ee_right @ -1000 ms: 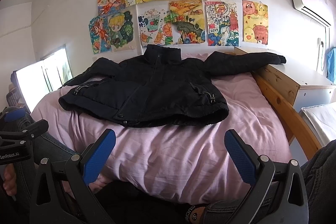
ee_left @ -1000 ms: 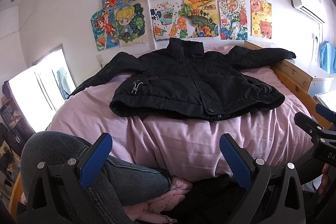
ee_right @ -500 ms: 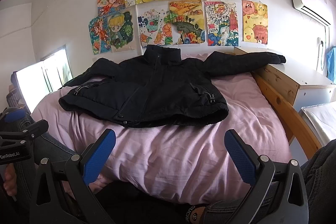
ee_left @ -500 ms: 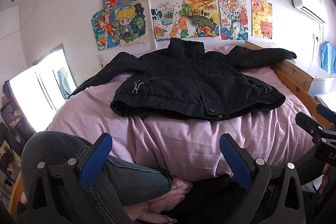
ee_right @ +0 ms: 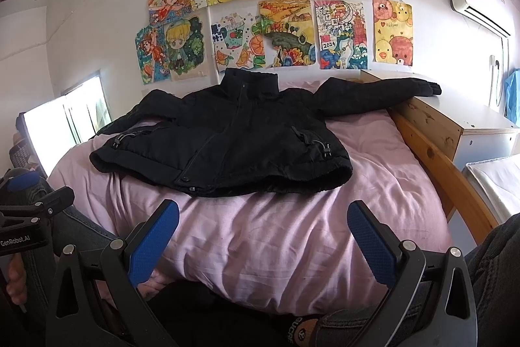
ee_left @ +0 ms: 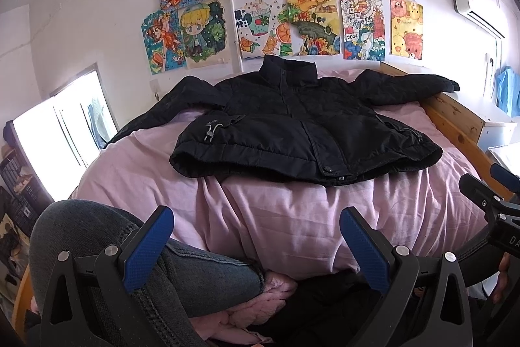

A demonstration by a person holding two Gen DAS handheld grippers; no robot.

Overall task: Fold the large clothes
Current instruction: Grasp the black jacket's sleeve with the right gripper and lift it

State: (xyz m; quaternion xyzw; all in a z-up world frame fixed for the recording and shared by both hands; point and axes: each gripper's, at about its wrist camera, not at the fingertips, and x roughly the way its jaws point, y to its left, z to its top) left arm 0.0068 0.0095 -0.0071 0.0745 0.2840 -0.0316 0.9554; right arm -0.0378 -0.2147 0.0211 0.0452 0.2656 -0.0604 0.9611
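Note:
A black padded jacket [ee_left: 299, 126] [ee_right: 234, 139] lies flat, front up, on a bed with a pink cover [ee_left: 292, 217] [ee_right: 279, 230]. Its collar points to the wall and both sleeves are spread; the right sleeve reaches over the wooden bed rail. My left gripper [ee_left: 256, 246] hangs open at the near edge of the bed, well short of the jacket's hem. My right gripper [ee_right: 265, 239] is open too, at the same near edge, holding nothing. Each gripper shows at the side of the other's view.
A person's knees in dark jeans [ee_left: 97, 249] sit at the near edge. A wooden bed rail [ee_right: 435, 165] and a white cabinet [ee_right: 484, 132] stand on the right. Bright windows [ee_left: 61, 126] are at the left; drawings [ee_left: 279, 5] cover the wall.

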